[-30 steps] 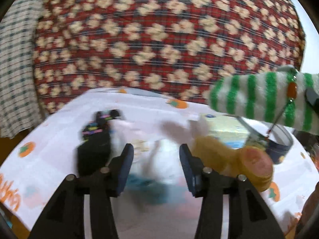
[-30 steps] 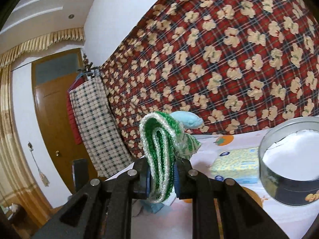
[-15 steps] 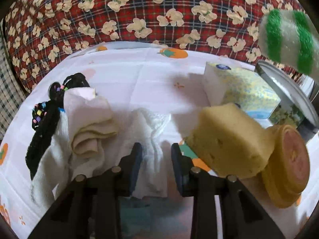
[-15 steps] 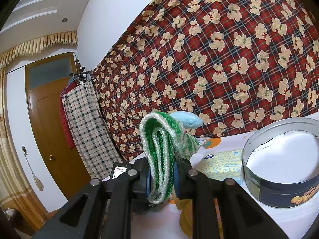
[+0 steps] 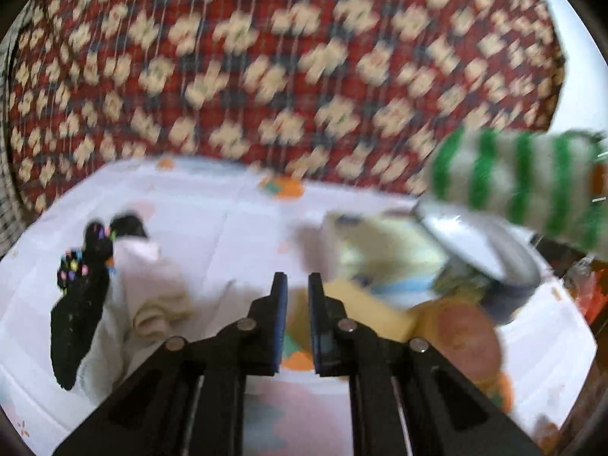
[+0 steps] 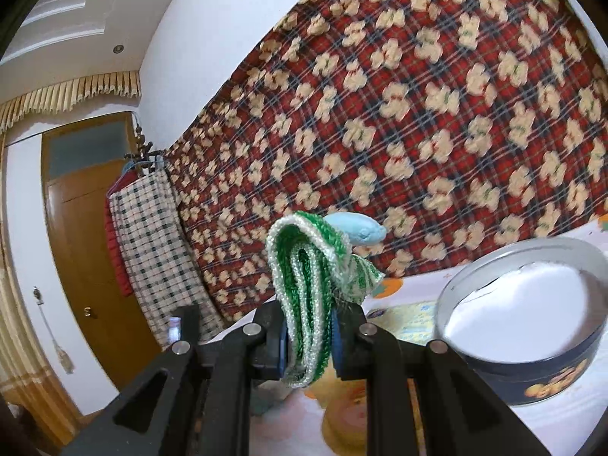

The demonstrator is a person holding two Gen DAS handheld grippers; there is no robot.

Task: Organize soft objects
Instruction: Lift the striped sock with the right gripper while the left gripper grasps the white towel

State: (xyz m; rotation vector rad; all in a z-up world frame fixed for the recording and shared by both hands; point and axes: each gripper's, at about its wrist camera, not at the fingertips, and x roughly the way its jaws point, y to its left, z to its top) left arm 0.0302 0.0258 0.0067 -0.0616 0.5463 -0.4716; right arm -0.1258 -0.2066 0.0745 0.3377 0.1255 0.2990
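My right gripper [image 6: 307, 336] is shut on a folded green-and-white striped knit cloth [image 6: 306, 296] and holds it in the air left of a round dark tin [image 6: 528, 326]. The same cloth [image 5: 513, 186] shows in the left wrist view at the upper right, above the tin [image 5: 490, 250]. My left gripper [image 5: 292, 304] is nearly closed with a narrow gap and nothing visible between its fingers, above the white tablecloth [image 5: 235, 224]. A yellow sponge [image 5: 364, 307] and a round orange sponge [image 5: 463, 334] lie to its right. A pile of white cloths [image 5: 148, 288] with a black knit piece [image 5: 79, 304] lies to its left.
A yellow tissue pack [image 5: 387, 254] lies behind the sponges by the tin. A red plaid quilt [image 5: 285, 68] hangs behind the table. A checked cloth [image 6: 152, 243] hangs by a wooden door [image 6: 87, 250] at the left.
My left gripper's fingers have closed from wide apart to a narrow gap and it has pulled back up from the white cloths. The right gripper still holds the striped cloth, drifting slightly.
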